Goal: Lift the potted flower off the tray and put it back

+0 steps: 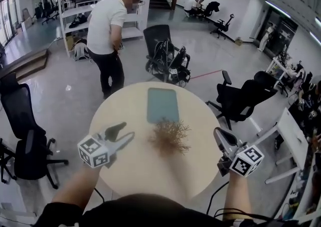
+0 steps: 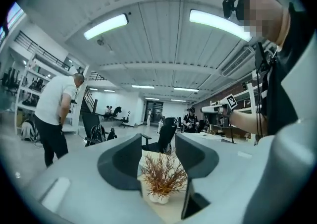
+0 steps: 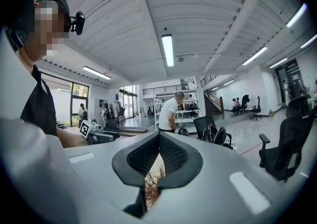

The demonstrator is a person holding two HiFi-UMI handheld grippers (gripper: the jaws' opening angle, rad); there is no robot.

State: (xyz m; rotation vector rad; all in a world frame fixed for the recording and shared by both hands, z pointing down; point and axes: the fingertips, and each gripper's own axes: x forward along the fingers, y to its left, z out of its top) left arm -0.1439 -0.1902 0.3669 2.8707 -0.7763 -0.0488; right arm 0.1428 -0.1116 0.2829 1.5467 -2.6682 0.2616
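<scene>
Room: open office hall with a grey glossy floor, ceiling strip lights and black office chairs around the work area.
Background: a person in a white shirt stands by white shelving, facing away.
Desk: round desk with a pale beige top, directly below the head view.
Tray: teal rectangular tray, lying flat on the far half of the desk, nothing on it.
Potted flower: the potted flower has brown dry twigs in a small white pot and stands upright on the desk at the tray's near edge. Its twigs overlap that edge in the head view; whether the pot touches the tray cannot be told.
Left hand-held gripper: left hand-held gripper is held level to the left of the flower, clear of it. Jaws partly spread and pinching nothing; the flower shows through the gap, beyond the tips.
Right hand-held gripper: right hand-held gripper is to the right of the flower, apart from it. Jaws pressed together at the tips, nothing held.
</scene>
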